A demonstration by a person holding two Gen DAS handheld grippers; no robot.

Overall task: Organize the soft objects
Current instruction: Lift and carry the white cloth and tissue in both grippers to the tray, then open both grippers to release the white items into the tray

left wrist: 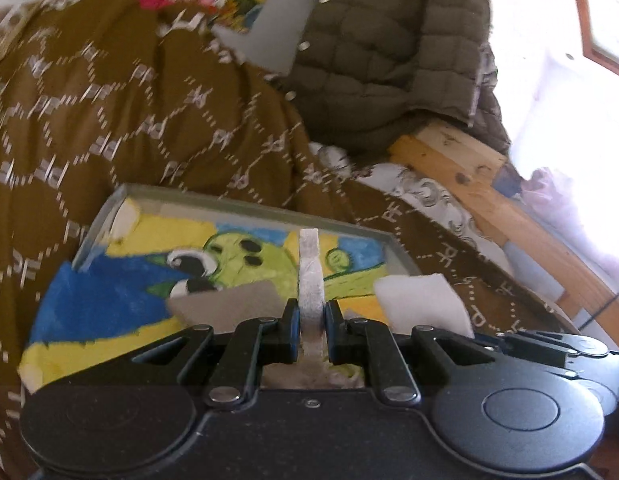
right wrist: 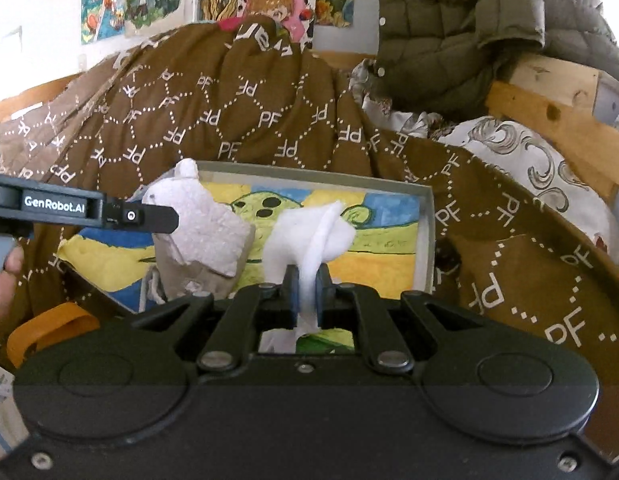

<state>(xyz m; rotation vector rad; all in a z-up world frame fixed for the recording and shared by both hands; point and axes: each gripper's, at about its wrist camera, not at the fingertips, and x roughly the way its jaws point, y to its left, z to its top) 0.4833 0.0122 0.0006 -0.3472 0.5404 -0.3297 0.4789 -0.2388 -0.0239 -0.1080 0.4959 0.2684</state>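
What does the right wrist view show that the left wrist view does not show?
Only the right wrist view: the left gripper from the side, shut on a greyish foam piece, and an orange strap. Only the left wrist view: a bright window. Both: the painted tray, the brown blanket, the quilted jacket, and the white foam piece in the right gripper.

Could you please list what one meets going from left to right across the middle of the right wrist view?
Left claw → grey foam piece → white foam piece → tray → brown blanket
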